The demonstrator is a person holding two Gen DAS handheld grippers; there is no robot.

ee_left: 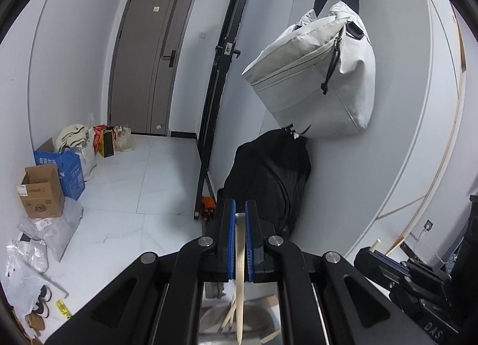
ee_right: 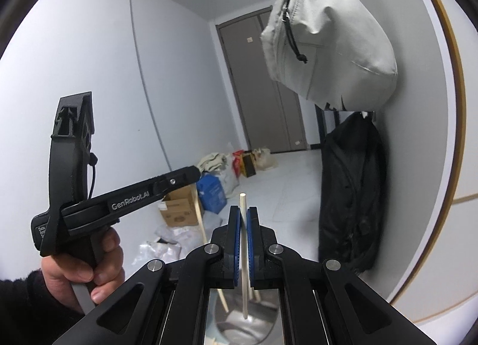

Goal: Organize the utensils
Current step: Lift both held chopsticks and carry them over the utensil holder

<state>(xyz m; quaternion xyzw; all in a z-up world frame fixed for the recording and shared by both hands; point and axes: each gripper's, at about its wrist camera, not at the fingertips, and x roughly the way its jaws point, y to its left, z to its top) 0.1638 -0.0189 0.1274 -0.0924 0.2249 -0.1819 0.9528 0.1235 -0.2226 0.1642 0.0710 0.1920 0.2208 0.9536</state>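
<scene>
In the left wrist view my left gripper (ee_left: 240, 209) is shut on a pale wooden chopstick (ee_left: 240, 255) that hangs upright, pointed end down. Beneath it a metal bowl (ee_left: 257, 315) holds more chopsticks (ee_left: 228, 319). My right gripper (ee_left: 372, 251) shows at the right edge with a stick end poking out. From the right wrist camera, my right gripper (ee_right: 243, 215) is shut on a second upright chopstick (ee_right: 244, 285) above the metal bowl (ee_right: 257, 325). A hand (ee_right: 80, 267) holds the left gripper (ee_right: 191, 173), whose chopstick (ee_right: 206, 234) slants down.
A grey bag (ee_left: 316, 76) hangs on the wall over a black jacket (ee_left: 269, 183). Cardboard boxes (ee_left: 41, 191), a blue box (ee_left: 70, 173) and plastic bags (ee_left: 44, 234) line the white floor on the left. A grey door (ee_left: 149, 58) stands at the far end.
</scene>
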